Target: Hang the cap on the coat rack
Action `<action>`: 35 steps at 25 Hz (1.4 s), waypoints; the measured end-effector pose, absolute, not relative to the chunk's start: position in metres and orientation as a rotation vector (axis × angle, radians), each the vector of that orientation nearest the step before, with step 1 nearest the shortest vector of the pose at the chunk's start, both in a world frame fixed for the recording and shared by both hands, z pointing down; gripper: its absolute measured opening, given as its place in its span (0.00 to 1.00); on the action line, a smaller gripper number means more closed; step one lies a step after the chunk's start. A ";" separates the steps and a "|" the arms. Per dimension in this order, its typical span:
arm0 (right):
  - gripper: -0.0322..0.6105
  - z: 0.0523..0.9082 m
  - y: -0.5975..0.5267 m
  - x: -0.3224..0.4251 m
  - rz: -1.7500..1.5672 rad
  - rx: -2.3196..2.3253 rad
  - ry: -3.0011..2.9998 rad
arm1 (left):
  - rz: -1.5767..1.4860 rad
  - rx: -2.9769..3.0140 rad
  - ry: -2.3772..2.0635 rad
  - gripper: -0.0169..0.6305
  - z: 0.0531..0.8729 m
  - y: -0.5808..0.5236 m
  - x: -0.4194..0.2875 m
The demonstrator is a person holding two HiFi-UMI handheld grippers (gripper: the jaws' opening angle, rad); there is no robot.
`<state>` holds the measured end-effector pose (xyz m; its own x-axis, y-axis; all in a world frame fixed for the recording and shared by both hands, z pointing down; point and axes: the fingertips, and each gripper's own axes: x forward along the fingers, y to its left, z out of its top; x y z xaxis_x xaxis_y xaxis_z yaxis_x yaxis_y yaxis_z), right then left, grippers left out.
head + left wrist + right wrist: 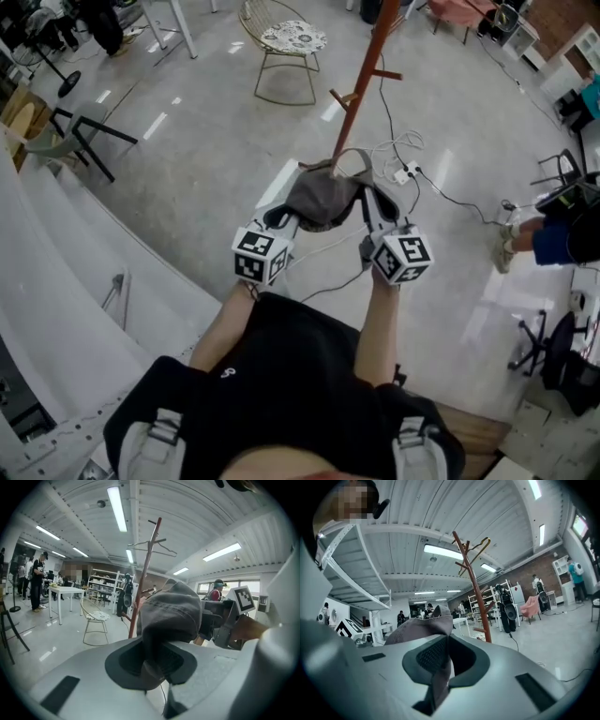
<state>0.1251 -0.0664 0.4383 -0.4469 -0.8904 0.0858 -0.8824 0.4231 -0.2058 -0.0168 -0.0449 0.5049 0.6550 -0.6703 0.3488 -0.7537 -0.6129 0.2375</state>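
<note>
**Cap held by both grippers, short of the rack**

Head view: the grey cap (323, 202) hangs in the air between the left gripper (284, 218) and the right gripper (371, 208). It is near the red rack (361, 84) and not on a peg.

Left gripper view: the jaws stand narrowly apart, clamped on a thick fold of the cap.

Right gripper view: the jaws are nearly together, pinching the cap's thin edge. The rack stands beyond.

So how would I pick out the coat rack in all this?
Look at the grey floor just beyond the grey cap being held up. A thin reddish-brown pole, the coat rack, rises there beside the wire chair. Only it has short pegs sticking out.
</note>
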 end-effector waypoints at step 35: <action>0.06 0.444 -0.282 0.120 -0.319 -1.963 2.583 | 0.387 2.618 -0.720 0.09 0.515 -0.287 -0.015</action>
